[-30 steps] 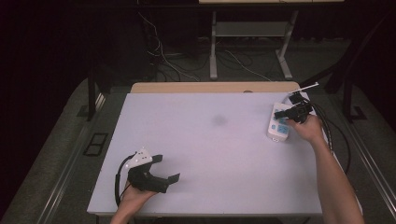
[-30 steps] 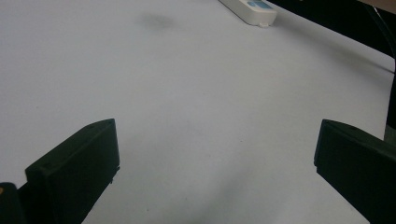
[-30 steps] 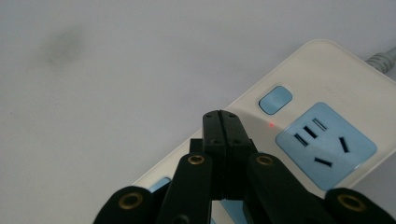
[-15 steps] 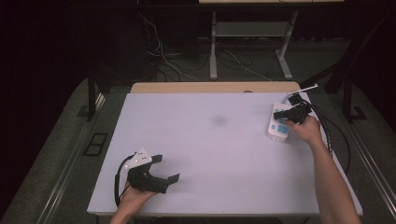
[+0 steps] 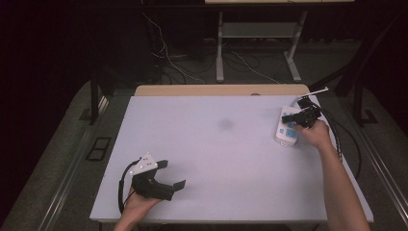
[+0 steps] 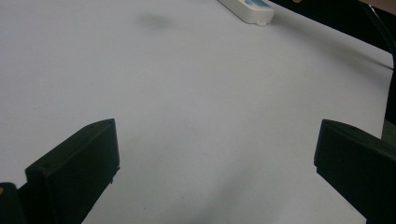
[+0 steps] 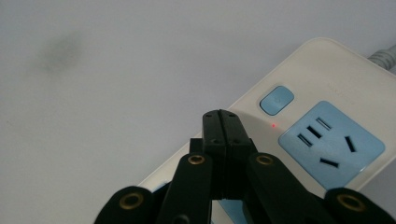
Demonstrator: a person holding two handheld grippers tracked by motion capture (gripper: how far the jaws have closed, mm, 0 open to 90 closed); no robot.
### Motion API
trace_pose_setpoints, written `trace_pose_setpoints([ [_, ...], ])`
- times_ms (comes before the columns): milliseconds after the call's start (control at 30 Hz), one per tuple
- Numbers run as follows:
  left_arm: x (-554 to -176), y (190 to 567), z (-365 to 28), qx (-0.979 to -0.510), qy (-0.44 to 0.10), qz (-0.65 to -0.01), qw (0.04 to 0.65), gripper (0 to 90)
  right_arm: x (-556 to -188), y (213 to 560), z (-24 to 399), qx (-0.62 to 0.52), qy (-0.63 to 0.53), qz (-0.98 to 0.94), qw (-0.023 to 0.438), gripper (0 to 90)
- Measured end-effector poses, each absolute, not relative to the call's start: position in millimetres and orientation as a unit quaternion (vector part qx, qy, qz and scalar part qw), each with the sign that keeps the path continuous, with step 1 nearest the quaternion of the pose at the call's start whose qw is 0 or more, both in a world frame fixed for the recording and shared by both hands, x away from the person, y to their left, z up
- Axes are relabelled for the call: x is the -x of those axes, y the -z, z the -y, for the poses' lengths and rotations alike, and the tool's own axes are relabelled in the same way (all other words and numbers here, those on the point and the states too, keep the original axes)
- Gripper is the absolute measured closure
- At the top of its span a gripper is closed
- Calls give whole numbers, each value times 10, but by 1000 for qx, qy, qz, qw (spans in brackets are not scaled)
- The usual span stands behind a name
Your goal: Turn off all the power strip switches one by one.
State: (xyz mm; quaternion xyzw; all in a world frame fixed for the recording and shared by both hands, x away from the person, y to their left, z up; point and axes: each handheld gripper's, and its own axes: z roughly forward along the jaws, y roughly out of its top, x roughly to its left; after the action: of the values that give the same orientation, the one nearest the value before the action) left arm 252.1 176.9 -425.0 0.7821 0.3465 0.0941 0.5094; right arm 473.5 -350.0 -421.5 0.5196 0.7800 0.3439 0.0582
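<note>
Our right tongs [image 7: 223, 122] are closed tight, jaws pressed together with nothing between them, and their tip hovers over the white power strip [image 7: 327, 93], just short of the small blue switch [image 7: 276, 99] that sits ahead of them and a little to their right. A tiny red light [image 7: 273, 125] glows beside the tip, so we judge the strip is live and the work in hand is pressing that switch. Our left tongs [image 5: 169, 174] stand wide open and empty, low over the bare desk [image 5: 211, 144], well apart from the strip, which lies far ahead of them near the desk's far right edge. We expect the strip to handle as a stiff, hard plastic body, light and smooth enough to slide on the desk under a sideways push; its cord will tug at it. To hold it we would pinch across the long sides, clear of the sockets; for the switch, a straight downward press is best. The right gripper view gives us the switch, the light and a blue socket face [image 7: 332, 143]; the high view gives the whole layout; the left gripper view catches the strip's end [image 6: 247, 10]
</note>
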Motion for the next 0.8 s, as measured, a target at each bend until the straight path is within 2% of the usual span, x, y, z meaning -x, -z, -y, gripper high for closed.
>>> trace_pose_setpoints([
  [100, -2524, 4250, -1772, -782, -94, -346, 509, 0, -4706, 4219, 3463, -515, -338, -784, 77, 900],
  [800, -2526, 4241, -1773, -783, -95, -344, 510, 0, -4674, 4224, 3452, -515, -341, -781, 89, 900],
])
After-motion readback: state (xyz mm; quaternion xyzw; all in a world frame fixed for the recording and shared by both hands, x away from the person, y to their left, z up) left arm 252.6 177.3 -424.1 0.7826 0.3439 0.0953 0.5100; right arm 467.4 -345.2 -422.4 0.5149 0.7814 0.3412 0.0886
